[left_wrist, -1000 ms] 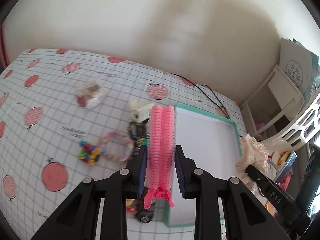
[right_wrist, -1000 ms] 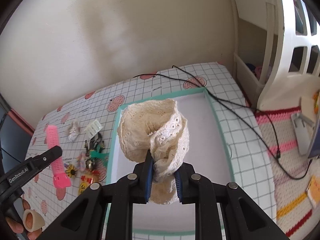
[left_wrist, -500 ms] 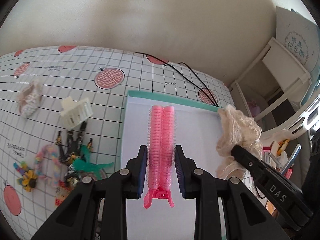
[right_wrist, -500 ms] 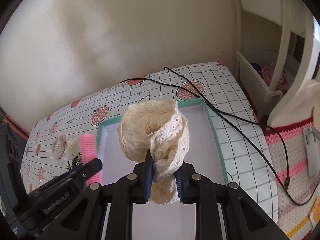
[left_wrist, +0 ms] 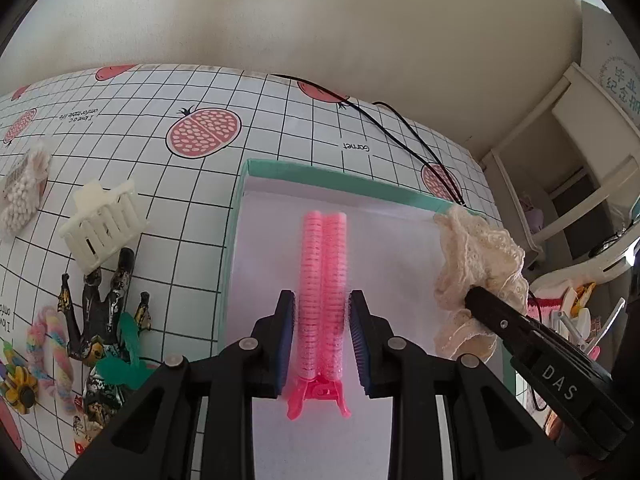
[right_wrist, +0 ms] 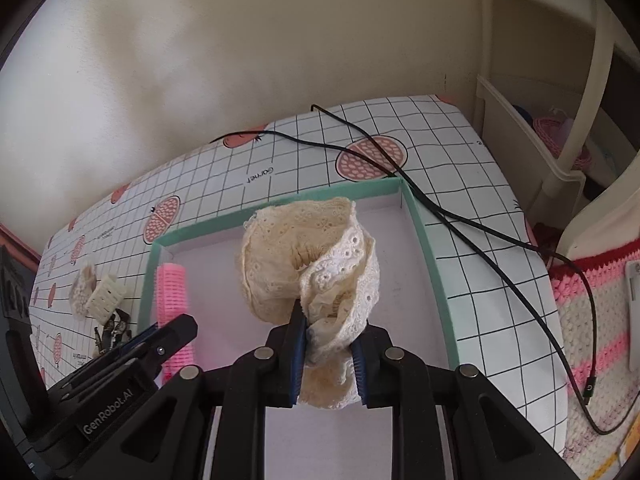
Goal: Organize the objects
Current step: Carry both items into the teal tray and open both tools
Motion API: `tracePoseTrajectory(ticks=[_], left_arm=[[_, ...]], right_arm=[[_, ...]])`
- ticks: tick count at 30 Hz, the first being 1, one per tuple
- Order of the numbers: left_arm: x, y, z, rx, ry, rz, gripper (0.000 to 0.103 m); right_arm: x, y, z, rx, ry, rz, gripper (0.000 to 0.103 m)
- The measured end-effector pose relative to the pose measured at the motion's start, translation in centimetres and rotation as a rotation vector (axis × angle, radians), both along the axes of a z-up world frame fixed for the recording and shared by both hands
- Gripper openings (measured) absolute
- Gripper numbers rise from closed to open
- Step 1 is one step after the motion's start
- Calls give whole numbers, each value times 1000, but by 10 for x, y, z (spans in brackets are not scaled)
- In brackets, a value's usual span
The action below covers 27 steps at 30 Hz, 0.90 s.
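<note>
Grippers both hang over the shallow white tray with mint-green rim (left_wrist: 320,180): left gripper (left_wrist: 322,340) pinches the pink bristly roller clip (left_wrist: 322,280), long axis pointing away; right gripper (right_wrist: 328,350) pinches the cream lace scrunchie (right_wrist: 308,256).

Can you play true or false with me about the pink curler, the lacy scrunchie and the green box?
1. The left tongs hold the pink hair curler clip. True.
2. The right tongs are empty. False: they are shut on the cream lace scrunchie.
3. The pink curler clip and the scrunchie are both over the green-rimmed box. True.
4. The white claw clip is inside the box. False: it lies on the checked tablecloth, outside the box.
5. A black cable runs across the tablecloth past the box's corner. True.
</note>
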State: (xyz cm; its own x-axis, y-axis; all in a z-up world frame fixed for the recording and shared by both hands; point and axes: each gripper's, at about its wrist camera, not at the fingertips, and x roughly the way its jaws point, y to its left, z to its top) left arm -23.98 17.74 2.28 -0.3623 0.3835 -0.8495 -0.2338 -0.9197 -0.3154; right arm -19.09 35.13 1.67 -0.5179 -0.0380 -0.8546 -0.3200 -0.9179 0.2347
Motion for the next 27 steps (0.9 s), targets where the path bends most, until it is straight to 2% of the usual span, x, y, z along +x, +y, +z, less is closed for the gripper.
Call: tracePoseTrajectory(ticks=[12,15,17,19,20,27], left_arm=[[-6,6,-10,-23,-3,-10,28],[-6,8,-10,-25,-5,-15,28],[-6,8,-9,-24,-12,-20,31],[-5,9,-6,-19,-7,-28,41],[-5,9,-3,-18,1,-31,43],[-1,9,24,-29,52,-37,46]], right_arm=[[-7,2,-9,10,-22,10,25],[-7,2,-6,16,-24,10,31],[-6,3,-4,17,-21,15,35],[-5,4,-1,26,-15,15,40],[-4,5,1,30,-16,11,41],[0,8,18,6,14,19,48]])
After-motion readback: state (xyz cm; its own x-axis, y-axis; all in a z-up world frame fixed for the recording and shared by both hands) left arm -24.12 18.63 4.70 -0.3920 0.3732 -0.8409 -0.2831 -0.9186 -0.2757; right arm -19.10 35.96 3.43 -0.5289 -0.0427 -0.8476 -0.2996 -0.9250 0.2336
